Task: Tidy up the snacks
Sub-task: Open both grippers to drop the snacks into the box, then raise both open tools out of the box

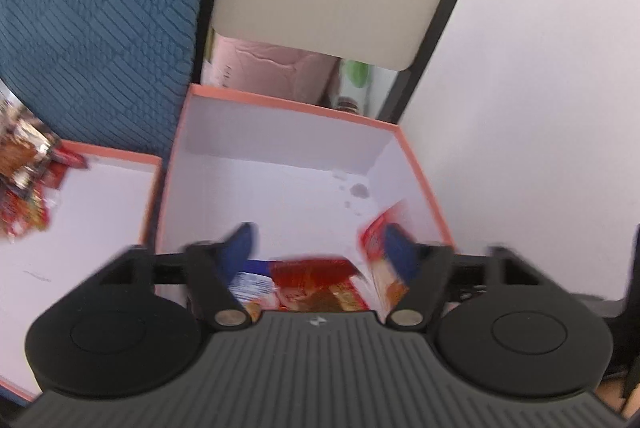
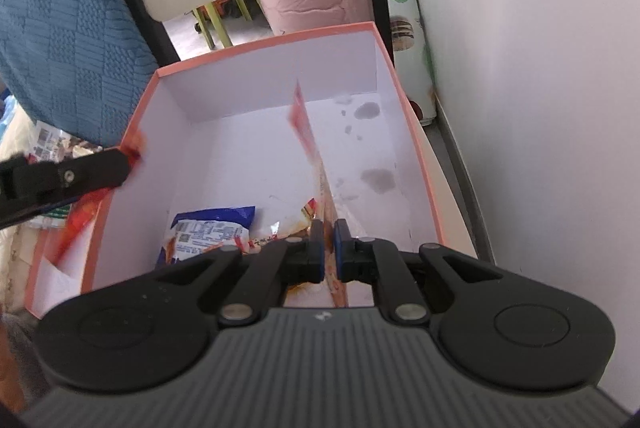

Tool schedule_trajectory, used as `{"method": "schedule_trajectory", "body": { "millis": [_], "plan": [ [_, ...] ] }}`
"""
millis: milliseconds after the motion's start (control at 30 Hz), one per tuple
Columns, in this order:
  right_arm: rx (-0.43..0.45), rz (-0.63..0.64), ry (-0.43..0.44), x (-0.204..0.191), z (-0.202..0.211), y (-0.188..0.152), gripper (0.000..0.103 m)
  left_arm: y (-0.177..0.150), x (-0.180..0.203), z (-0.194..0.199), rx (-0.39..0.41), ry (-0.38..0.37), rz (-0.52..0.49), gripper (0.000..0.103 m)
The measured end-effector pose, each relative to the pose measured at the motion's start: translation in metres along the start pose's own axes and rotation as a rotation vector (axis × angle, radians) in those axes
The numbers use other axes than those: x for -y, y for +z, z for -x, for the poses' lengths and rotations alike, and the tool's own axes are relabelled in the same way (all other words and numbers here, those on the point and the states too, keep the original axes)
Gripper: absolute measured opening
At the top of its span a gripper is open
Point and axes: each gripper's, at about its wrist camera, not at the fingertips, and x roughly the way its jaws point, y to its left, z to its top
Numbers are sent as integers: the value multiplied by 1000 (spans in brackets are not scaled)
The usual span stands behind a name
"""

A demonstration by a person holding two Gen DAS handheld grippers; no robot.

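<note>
Orange-rimmed box (image 2: 404, 95) below: right claw (image 2: 329, 248) pinches red packet (image 2: 310, 139) edge-on, pointing away; left claw (image 1: 320, 248) spread

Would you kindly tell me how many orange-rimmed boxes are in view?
2. One box is in the middle, with packets inside. The other lies just left of it, below the blue cushion. More may be hidden outside the views.
</note>
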Motion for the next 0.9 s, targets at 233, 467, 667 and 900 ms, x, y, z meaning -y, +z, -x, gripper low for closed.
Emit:
{"method": "schedule_trajectory", "body": {
  "millis": [233,467,667,900],
  "plan": [
    [31,12,-33,1,14,2,10,1,5,22,54,3,-39,90],
    [124,4,-35,0,42,0,83,5,12,52,117,-2,-76,97],
    [169,13,-46,-10,68,1,83,9,11,85,184,-5,-71,97],
    [255,49,-33,-34,108,0,83,11,0,126,271,-8,-70,97]
  ]
}}
